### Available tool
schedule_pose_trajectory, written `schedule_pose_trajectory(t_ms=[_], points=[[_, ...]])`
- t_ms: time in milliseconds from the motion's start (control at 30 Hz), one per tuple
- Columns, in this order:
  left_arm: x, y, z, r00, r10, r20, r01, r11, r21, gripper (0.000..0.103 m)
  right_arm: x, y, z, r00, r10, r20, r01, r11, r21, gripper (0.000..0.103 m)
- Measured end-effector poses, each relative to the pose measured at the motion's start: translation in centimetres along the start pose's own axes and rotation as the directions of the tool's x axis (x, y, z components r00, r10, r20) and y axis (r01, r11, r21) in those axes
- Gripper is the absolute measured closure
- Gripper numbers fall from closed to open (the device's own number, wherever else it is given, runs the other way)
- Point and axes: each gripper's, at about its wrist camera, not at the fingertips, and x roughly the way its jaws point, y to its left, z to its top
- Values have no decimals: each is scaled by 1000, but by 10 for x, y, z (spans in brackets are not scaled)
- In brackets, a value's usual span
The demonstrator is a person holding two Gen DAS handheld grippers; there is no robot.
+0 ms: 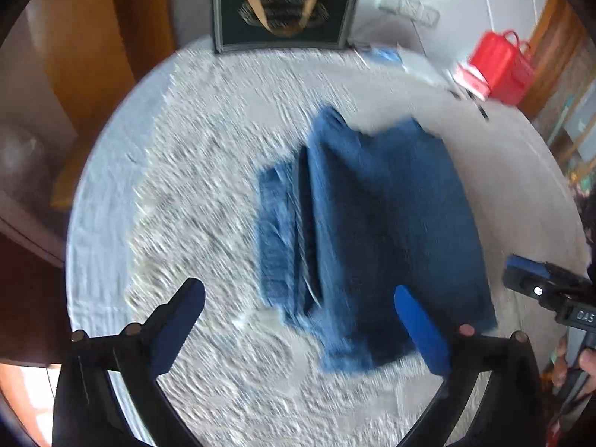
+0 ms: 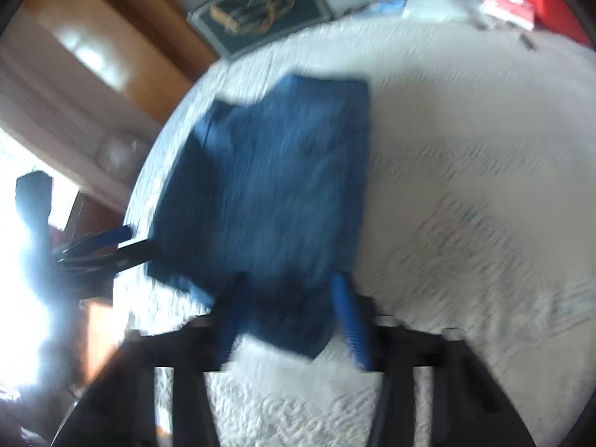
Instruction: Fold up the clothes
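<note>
A folded pair of blue jeans [image 1: 376, 216] lies on a round table under a white textured cloth [image 1: 208, 171]. My left gripper [image 1: 298, 301] is open just above the cloth. Its right finger [image 1: 421, 327] is over the jeans' near edge and its left finger over bare cloth. In the right wrist view the jeans [image 2: 268, 186] fill the middle, and my right gripper [image 2: 288, 298] hangs open over their near corner, fingers apart with denim showing between them. The right gripper [image 1: 540, 287] also shows at the right edge of the left wrist view. Both views are blurred by motion.
A dark framed bag [image 1: 283, 11] stands at the table's far edge. A red bag [image 1: 503, 63], a red-and-white box, papers and a pen lie at the far right. A white power strip [image 1: 406, 7] lies on the tiled floor. Wooden furniture [image 2: 111, 37] stands to the left.
</note>
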Motion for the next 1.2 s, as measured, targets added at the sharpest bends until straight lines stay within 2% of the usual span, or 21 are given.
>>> schedule_pose_trajectory(t_ms=[167, 300, 433, 467, 500, 533, 567, 633, 800, 867, 933, 1200], points=[[19, 12, 28, 999, 32, 19, -31, 997, -67, 0, 13, -17, 34, 1000, 0, 19, -1, 998, 63, 34], [51, 13, 20, 999, 12, -43, -17, 995, -103, 0, 33, -27, 50, 1000, 28, 1, -28, 994, 109, 38], [68, 12, 17, 998, -11, -62, 4, 994, -111, 0, 55, -32, 60, 1000, 14, -26, -10, 992, 123, 38], [67, 10, 18, 997, -10, -71, 2, 994, -107, 2, 65, -32, 61, 999, 15, -50, -9, 993, 120, 40], [64, 8, 17, 996, -30, -80, 20, 993, -114, 19, 70, -29, 62, 998, 5, -57, 1, 994, 108, 49], [60, 6, 16, 995, -49, -82, 39, 992, -119, 29, 70, -24, 63, 998, -6, -55, 11, 996, 90, 61], [56, 2, 15, 996, -46, -78, 37, 993, -116, 35, 70, -17, 64, 998, -13, -64, 17, 997, 72, 64], [56, -3, 13, 997, -32, -70, 24, 994, -106, 36, 72, -12, 63, 996, -32, -80, 36, 998, 52, 66], [60, -10, 12, 999, -2, -52, -3, 995, -102, 35, 80, -21, 64, 995, 0, -96, 7, 997, 76, 66], [60, -9, 11, 998, -14, -56, 7, 994, -111, 35, 80, -22, 64, 996, 17, -93, -10, 997, 75, 65], [57, -7, 10, 998, -29, -64, 21, 992, -123, 40, 81, -22, 64, 995, 23, -93, -17, 997, 72, 66], [56, -11, 2, 999, -24, -22, 22, 994, -104, 38, 84, -3, 61, 993, -96, -72, 95, 995, -18, 68]])
